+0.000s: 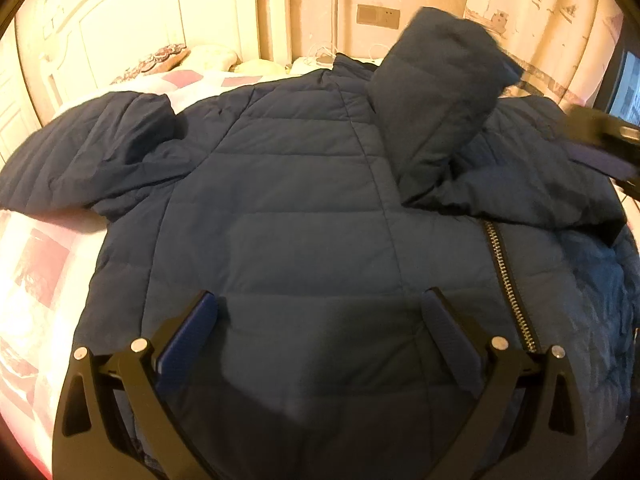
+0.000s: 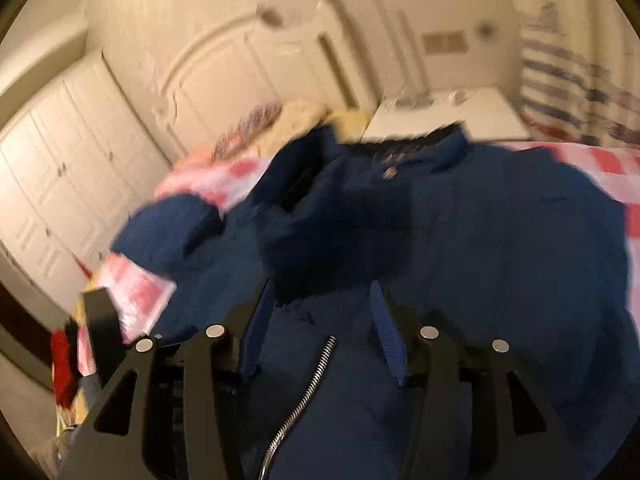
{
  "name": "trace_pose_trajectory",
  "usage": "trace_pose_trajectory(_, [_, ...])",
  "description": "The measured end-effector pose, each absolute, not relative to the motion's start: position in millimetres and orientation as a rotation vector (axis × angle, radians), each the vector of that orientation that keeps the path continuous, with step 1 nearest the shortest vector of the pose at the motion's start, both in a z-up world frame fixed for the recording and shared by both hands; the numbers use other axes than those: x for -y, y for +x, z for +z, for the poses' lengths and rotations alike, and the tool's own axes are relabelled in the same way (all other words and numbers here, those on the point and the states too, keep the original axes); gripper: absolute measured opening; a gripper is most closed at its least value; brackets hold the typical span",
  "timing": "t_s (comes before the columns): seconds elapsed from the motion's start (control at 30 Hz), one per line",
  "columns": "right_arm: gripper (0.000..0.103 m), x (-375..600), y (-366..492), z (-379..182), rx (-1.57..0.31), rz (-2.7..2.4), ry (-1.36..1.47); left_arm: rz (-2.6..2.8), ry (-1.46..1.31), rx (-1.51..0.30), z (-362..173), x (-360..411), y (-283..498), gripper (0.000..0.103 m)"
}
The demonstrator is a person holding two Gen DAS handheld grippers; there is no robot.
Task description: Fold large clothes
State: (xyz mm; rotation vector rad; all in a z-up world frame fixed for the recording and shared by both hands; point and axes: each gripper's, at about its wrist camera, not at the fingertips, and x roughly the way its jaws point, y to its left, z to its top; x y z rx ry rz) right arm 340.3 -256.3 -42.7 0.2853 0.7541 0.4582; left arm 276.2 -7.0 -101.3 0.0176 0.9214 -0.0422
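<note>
Navy quilted jacket [image 1: 288, 208] spread flat across the bed [image 1: 36, 264], front up, collar toward the headboard [image 1: 132, 20]. Filling most of both views. One sleeve [image 1: 436, 112] folded in over the chest, lying slantwise just beside the centre seam, cuff end raised toward the collar. Other sleeve [image 1: 80, 152] still stretched out sideways over the pink-and-white checked bedding. Zip [image 1: 508, 280] exposed along the lower front edge, metal teeth running down toward the hem; dark lining showing beside it at the frame's edge.

Left claw [image 1: 320, 320] low over the jacket's lower front, jaws spread wide, blue pads [image 1: 188, 336] well apart, nothing between them but flat fabric below. Gripping nothing.

Right claw [image 2: 324, 324] over the same garment near the zip [image 2: 308, 392], jaws partly apart, narrower than the left. Dark fold of sleeve [image 2: 328, 248] just ahead of the fingertips; hard to tell through the blur whether touching, but no cloth pinched between the pads [image 2: 388, 336]. Right claw also visible as a blurred black shape at the far edge of the left view [image 1: 608, 136], above the jacket's shoulder.

Right view heavily smeared. Collar snap [image 2: 387, 175] just readable near the neck. Pillows [image 1: 168, 58] by the headboard, white wardrobe [image 2: 64, 160] along the wall, a white table [image 2: 448, 116] beyond the collar, a wall socket [image 1: 378, 15] above it.
</note>
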Motion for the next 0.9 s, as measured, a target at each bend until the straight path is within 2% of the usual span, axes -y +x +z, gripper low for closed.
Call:
trace_pose_trajectory(0.03, [0.051,270.1,328.6,-36.1,-0.715,0.421,0.292,-0.039,0.021,-0.923,-100.5,7.6,276.6,0.101])
trace_pose_trajectory(0.1, [0.067,311.0,298.6,-27.8,-0.636,0.303,0.305,-0.042,0.033,-0.928,-99.0,12.0,278.8,0.101])
trace_pose_trajectory(0.13, [0.068,330.0,287.7,-29.2,-0.624,0.241,0.303,-0.053,0.025,-0.933,-97.7,14.7,282.3,0.101])
trace_pose_trajectory(0.37, [0.068,376.7,272.1,-96.7,-0.778,0.026,0.310,-0.101,-0.080,-0.891,-73.1,47.9,321.5,0.101])
trace_pose_trajectory(0.53, [0.069,368.2,274.1,-99.6,-0.783,0.007,0.287,-0.080,0.156,-0.871,-68.6,110.2,347.2,0.101])
trace_pose_trajectory(0.63, [0.069,364.9,274.5,-100.0,-0.785,0.010,0.289,0.029,0.389,-0.842,-81.5,139.8,364.4,0.099])
trace_pose_trajectory(0.67, [0.069,370.7,277.0,-102.5,-0.785,0.013,0.293,0.045,0.420,-0.819,-82.2,142.5,368.9,0.081])
trace_pose_trajectory(0.7, [0.069,371.4,277.3,-102.3,-0.784,0.015,0.298,0.036,0.421,-0.810,-79.2,141.2,371.8,0.047])
trace_pose_trajectory(0.73, [0.069,372.2,278.5,-101.5,-0.783,0.018,0.302,0.012,0.386,-0.809,-73.9,136.9,373.1,0.031])
trace_pose_trajectory(0.8, [0.069,373.8,278.4,-101.6,-0.777,0.020,0.306,-0.030,0.161,-0.769,-48.8,105.6,369.8,0.022])
trace_pose_trajectory(0.9, [0.069,374.8,277.5,-101.2,-0.775,0.022,0.308,-0.141,-0.267,-0.746,-26.0,34.9,365.5,0.020])
